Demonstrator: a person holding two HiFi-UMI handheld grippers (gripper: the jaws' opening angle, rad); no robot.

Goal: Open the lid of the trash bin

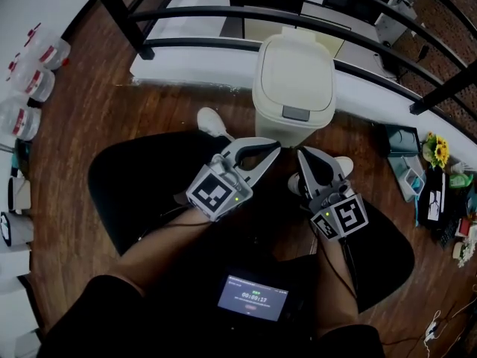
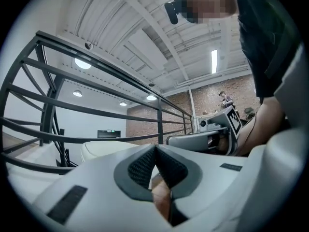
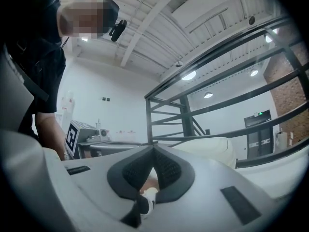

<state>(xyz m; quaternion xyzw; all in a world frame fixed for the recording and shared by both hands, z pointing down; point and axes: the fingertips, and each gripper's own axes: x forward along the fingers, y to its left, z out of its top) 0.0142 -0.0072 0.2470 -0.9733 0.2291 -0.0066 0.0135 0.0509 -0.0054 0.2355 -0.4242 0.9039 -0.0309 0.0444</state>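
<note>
Cream bin, lid lying shut, not open; my left claw and right claw just near of it, both closed and empty

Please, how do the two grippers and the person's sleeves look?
The left gripper and the right gripper match: light grey curved jaws, dark textured pads, a cube with black-and-white square markers, a small green light, thin black cable; sleeves short, black.

A dark wooden plank floor runs to a black metal railing set on a white ledge. Beyond, a brick wall meets a white beamed ceiling with round lights.
</note>
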